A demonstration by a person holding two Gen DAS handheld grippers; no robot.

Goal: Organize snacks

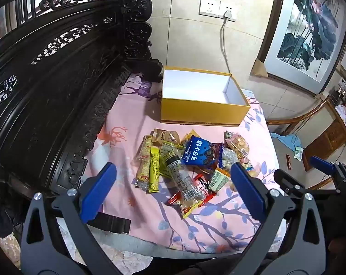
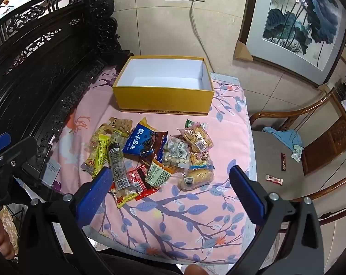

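The yellow box (image 2: 163, 100) sits open and empty beyond both hand-held grippers, its long axis running across the view, mouth up. Nearer lies the snack pile (image 2: 150, 158) on a pink floral quilt (image 2: 184, 217). The left hand-held gripper (image 1: 173, 190) and right hand-held gripper (image 2: 170, 190) both hang released, jaws wide, grasping nothing. Judging from this, start with 1 top-lying packet: the long clear-wrapped bar (image 1: 182, 178) points lengthwise away from the left hand-held gripper, so pinch across its narrow width, then lay it parallel to the box's long side.
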